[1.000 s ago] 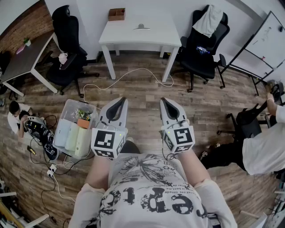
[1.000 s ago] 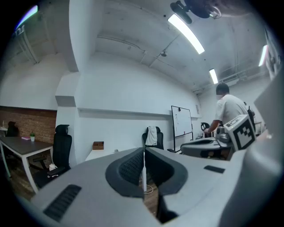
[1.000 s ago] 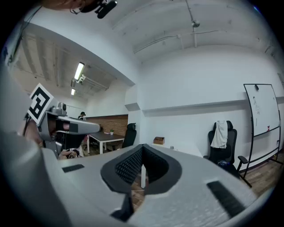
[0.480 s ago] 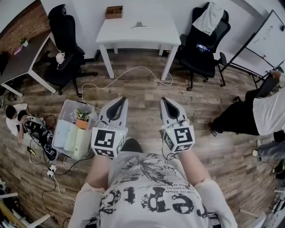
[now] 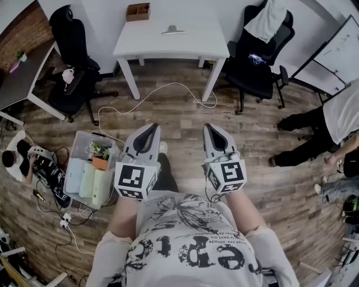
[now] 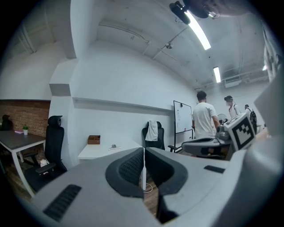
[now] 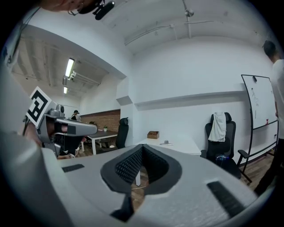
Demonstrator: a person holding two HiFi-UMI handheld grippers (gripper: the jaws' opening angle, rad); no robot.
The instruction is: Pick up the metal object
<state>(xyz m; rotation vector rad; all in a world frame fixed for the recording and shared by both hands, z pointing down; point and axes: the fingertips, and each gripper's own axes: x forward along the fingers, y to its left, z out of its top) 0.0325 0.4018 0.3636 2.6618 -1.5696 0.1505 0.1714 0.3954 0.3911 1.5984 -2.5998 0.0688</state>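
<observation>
— Head view first: where do things stand?
— You hold the left gripper (image 5: 152,128) and right gripper (image 5: 208,128) side by side at your waist, tips forward, over the floor (image 5: 185,109). The metal object (image 5: 173,29) lies on the table (image 5: 168,46) straight ahead, well apart from both and near a box (image 5: 138,11). I'd judge you are approaching, not yet reaching.
— Left gripper view?
— Your jaws are pressed together with nothing between them. The metal object (image 6: 113,146) shows just above them on the tabletop, so you are aimed its way.
— Right gripper view?
— Same here: jaws closed tight and empty, sensible for walking. The metal object (image 7: 167,142) sits left of the chair (image 7: 224,162). It is small in this view, perhaps a flat base with a knob. You will need to part one pair before any grasp
</observation>
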